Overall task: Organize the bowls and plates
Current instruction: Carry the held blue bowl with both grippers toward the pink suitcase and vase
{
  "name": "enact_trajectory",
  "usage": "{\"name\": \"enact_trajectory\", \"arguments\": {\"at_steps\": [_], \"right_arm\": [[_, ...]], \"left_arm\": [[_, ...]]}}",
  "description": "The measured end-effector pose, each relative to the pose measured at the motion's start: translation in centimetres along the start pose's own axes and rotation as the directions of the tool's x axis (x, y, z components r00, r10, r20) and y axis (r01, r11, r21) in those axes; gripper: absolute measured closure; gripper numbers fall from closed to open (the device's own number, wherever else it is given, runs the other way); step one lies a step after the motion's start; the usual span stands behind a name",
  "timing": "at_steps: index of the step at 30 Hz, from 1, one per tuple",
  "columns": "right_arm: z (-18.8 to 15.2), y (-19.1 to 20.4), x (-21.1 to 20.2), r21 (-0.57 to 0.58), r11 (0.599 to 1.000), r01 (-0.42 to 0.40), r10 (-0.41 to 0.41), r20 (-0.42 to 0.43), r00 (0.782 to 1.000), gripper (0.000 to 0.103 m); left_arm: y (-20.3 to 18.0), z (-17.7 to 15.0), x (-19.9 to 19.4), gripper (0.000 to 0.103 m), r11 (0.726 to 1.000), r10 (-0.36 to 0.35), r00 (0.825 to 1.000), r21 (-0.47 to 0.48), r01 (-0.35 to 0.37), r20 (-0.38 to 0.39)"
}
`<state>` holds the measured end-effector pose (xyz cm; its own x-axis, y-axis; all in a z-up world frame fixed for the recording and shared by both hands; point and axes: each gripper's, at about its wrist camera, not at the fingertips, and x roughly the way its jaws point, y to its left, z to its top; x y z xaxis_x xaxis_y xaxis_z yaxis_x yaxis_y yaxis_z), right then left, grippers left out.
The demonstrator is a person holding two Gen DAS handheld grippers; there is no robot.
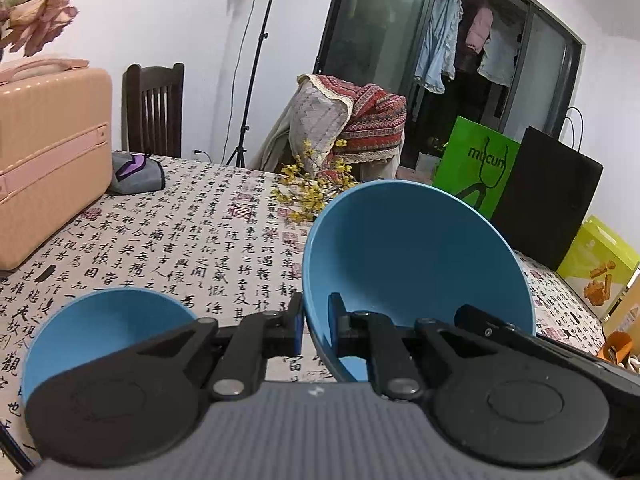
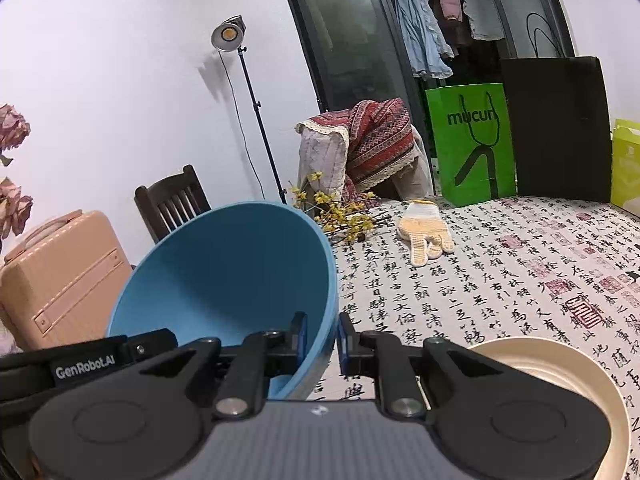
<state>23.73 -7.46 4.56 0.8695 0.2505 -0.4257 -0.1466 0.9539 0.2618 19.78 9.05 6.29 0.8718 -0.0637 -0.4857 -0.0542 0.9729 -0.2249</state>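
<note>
Calligraphy-print tablecloth (image 2: 500, 280) spreads under us, shopping bags (image 2: 468, 144) along the far edge; we carry one big blue bowl (image 1: 416, 256) between both tongs — tilted, clear of the cloth, likely bound for the smaller blue bowl (image 1: 104, 320) to nest them; our left gripper (image 1: 316, 324) is pinched nearly closed on the near rim, our right gripper (image 2: 322, 338) likewise on the opposite rim; a cream plate (image 2: 560, 372) waits just beside the right one.

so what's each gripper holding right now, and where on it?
Both hold one large blue bowl by its rim: left gripper clamps one side, right gripper the opposite side, one finger inside the wall, one outside.
</note>
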Motion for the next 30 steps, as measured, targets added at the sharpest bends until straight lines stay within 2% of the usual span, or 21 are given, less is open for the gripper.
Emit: {"name": "enact_trajectory", "arguments": {"at_steps": [30], "right_arm": [[-1.6,7.5,0.6,-0.073,0.993,-0.094,0.092,-0.037,0.995,0.088]], "left_arm": [[7.3,-0.3,-3.3,0.091,0.992,0.070,0.996,-0.108,-0.063,0.057]]}}
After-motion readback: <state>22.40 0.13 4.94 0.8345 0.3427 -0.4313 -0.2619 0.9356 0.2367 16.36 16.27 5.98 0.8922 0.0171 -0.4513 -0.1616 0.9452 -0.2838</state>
